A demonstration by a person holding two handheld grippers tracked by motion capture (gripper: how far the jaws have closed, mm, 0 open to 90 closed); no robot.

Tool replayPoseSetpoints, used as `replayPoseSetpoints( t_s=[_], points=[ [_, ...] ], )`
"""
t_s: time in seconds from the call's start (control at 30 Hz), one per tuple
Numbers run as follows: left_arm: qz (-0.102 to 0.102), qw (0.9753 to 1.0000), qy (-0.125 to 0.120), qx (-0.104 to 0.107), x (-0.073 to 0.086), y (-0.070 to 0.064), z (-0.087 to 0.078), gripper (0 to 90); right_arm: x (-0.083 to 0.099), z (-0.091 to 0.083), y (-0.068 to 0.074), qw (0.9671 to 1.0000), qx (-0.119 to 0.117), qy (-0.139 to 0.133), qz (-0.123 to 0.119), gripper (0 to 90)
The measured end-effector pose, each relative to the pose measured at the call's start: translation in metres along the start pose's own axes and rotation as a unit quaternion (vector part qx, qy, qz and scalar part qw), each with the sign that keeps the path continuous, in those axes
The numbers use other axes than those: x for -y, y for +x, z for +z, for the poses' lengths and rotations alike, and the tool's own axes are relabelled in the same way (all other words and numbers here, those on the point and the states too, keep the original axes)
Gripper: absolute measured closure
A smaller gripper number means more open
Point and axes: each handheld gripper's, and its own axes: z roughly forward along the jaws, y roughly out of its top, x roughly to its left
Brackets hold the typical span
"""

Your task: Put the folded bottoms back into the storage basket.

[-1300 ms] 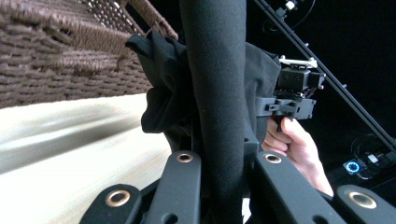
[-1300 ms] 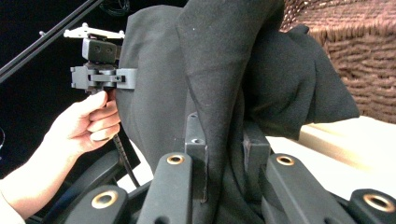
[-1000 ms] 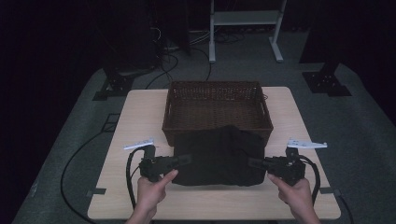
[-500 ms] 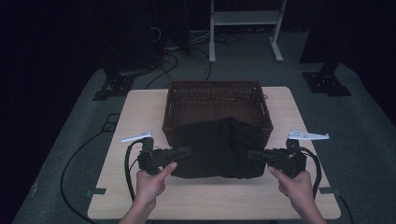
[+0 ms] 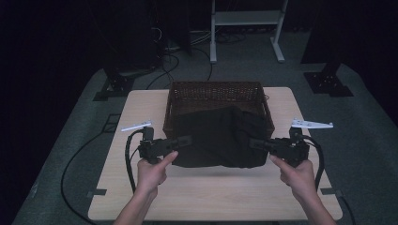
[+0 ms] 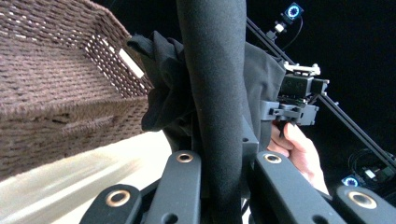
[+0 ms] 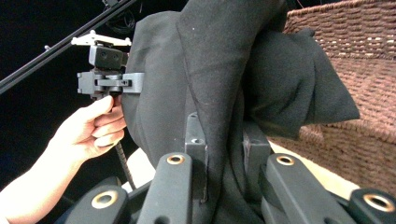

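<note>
Left of the scene in the high view, a black cable (image 5: 130, 154) loops from the left gripper (image 5: 184, 139), which the person's left hand (image 5: 152, 171) holds above the pale wooden table (image 5: 211, 197) with the index finger stretched along the body. A white strip-shaped tag (image 5: 136, 125) sits just beyond that gripper, on the table's left side. The left gripper's jaws are closed tight on the left edge of a black, soft, folded cloth (image 5: 218, 138); in the left gripper view the fabric runs as a thick vertical band (image 6: 215, 93) pinched between the two black jaws, with more of it bunched behind. The cloth hangs stretched between both grippers, raised off the tabletop, its far edge draped over the near rim of a dark brown rectangular wicker basket (image 5: 213, 93) that stands on the far half of the table; its lower hem casts a shadow on the wood beneath. In the left gripper view the basket's woven wall (image 6: 56, 93) lies just to the left of the cloth. Further right, the right gripper (image 5: 256, 143) is likewise clamped on the cloth's right edge, held by the right hand (image 5: 294, 176); in the right gripper view a fold of the fabric (image 7: 219, 93) sits squeezed between the jaws, and the left hand (image 7: 88, 130) with its gripper (image 7: 135, 83) appears beyond. A second white tag (image 5: 312, 124) lies at the table's right edge, near the right gripper's cable (image 5: 320, 157).
</note>
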Motion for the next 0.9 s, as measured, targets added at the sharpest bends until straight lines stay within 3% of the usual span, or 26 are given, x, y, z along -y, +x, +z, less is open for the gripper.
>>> replayPoseSetpoints(
  t_s=[0.9],
  points=[
    [0.010,0.9994,-0.017,-0.029,-0.048,0.008,0.006,83.8,-0.053,0.015,-0.010,0.9999,0.009,-0.007,-0.010,77.3]
  ],
)
